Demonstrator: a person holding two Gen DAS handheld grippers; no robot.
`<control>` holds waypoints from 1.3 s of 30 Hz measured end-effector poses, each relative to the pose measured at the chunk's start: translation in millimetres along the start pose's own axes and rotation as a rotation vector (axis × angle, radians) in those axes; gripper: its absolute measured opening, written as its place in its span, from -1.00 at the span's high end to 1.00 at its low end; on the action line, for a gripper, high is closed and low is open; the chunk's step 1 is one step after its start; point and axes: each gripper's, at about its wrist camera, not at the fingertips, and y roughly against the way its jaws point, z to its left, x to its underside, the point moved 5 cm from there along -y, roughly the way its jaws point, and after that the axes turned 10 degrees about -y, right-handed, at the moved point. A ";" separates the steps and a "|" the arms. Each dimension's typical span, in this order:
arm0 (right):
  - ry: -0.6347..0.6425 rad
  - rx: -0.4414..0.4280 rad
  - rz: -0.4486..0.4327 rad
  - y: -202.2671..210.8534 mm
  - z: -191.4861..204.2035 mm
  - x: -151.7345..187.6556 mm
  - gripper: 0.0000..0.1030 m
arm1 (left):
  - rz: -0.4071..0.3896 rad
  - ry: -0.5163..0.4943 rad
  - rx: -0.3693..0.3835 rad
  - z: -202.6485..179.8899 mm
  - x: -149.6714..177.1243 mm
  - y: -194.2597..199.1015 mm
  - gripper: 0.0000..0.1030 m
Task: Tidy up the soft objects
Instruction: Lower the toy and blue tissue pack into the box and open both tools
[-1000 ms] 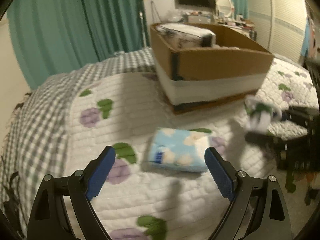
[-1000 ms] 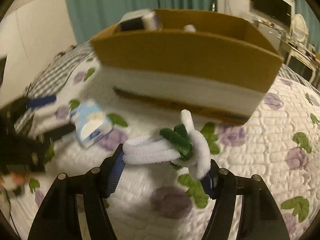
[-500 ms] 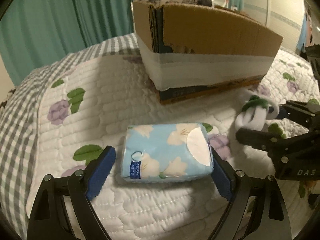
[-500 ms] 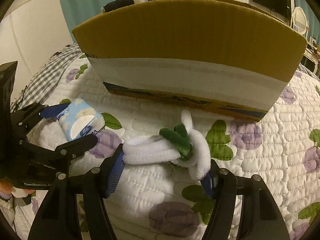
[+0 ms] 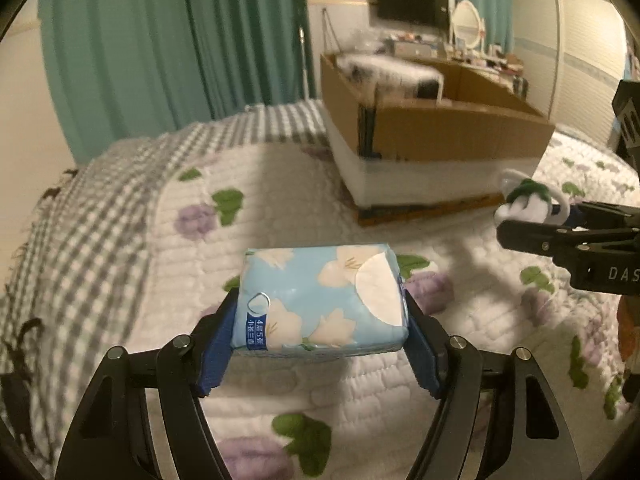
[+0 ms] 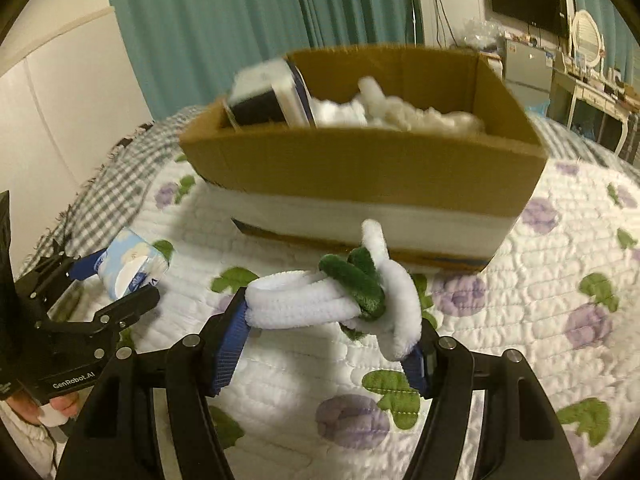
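The left claw [image 5: 320,344] is closed on a blue tissue pack [image 5: 320,300], its blue pads pressing the pack's two short ends at lower centre of the left view. The pack is lifted clear of the quilt [image 5: 280,208], level, with its white round flap toward the right. In the right view the same claw [image 6: 116,280] and pack [image 6: 132,268] show at the left edge.

The right claw [image 6: 328,340] is clamped on a white plush toy [image 6: 320,300] with a green band [image 6: 356,280], at centre of its own view; the toy spans the gap between the pads and hangs above the quilt [image 6: 520,320]. From the left view this claw [image 5: 560,224] enters at the right edge with the toy [image 5: 524,200] at its tip.

A cardboard box [image 6: 360,184] sits on the quilt just beyond both claws, filling the upper middle of the right view and the upper right of the left view [image 5: 440,128]. Inside it lie a dark, white-edged package [image 6: 268,100] at the left end and white fluffy stuff [image 6: 400,112] beside it. The near wall of the box stands between the toy and the inside.

Green curtains [image 5: 160,60] hang behind, upper left.
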 end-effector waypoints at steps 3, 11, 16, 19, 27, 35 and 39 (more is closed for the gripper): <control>0.021 -0.011 -0.038 21.6 11.4 -9.9 -0.29 | -0.046 0.009 -0.004 2.2 -13.8 25.2 -0.42; 0.000 -0.039 -0.155 95.8 26.3 -50.7 -0.29 | -0.158 0.022 -0.029 6.0 -58.5 86.7 -0.42; 0.003 -0.043 -0.218 144.3 35.6 -84.3 -0.29 | -0.202 -0.014 -0.068 -3.0 -80.3 121.4 -0.42; 0.040 -0.026 -0.244 171.4 44.2 -107.3 -0.29 | -0.217 -0.022 -0.074 -11.0 -92.9 133.0 -0.42; 0.133 -0.008 -0.290 201.5 51.2 -171.0 -0.29 | -0.272 -0.065 -0.092 -31.4 -140.2 142.9 -0.42; 0.113 -0.008 -0.288 158.4 17.4 -214.5 -0.29 | -0.271 -0.077 -0.113 -43.7 -193.2 98.2 -0.42; 0.084 -0.014 -0.276 129.5 -1.8 -224.8 -0.29 | -0.246 -0.070 -0.113 -49.7 -210.6 61.2 -0.42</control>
